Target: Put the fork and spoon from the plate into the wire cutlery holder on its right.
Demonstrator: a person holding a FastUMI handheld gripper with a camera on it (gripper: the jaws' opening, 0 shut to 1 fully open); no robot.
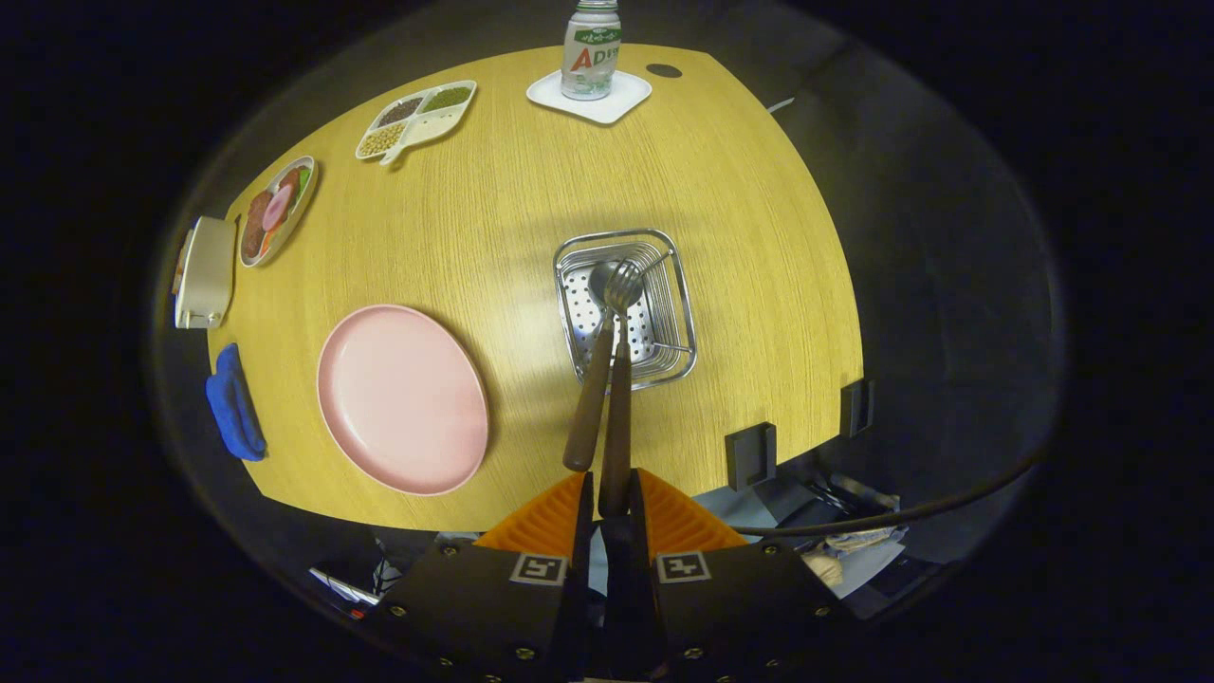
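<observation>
Lowering cutlery into the wire cutlery holder (626,308)!
Tongs (607,498) clamp the fork (618,398); spoon (590,398) alongside; release looks next.

the gripper (607,493) has its fingers closed on one brown handle, and a second handle lies just beside it; both reach ahead into the wire holder (626,308), crowding its opening. bare table (531,190) lies between the holder and the pink plate (403,398), with more beyond the holder up to the bottle (591,47) on its coaster. dishes and a blue cloth (234,403) line the table's far edge past the plate.
</observation>
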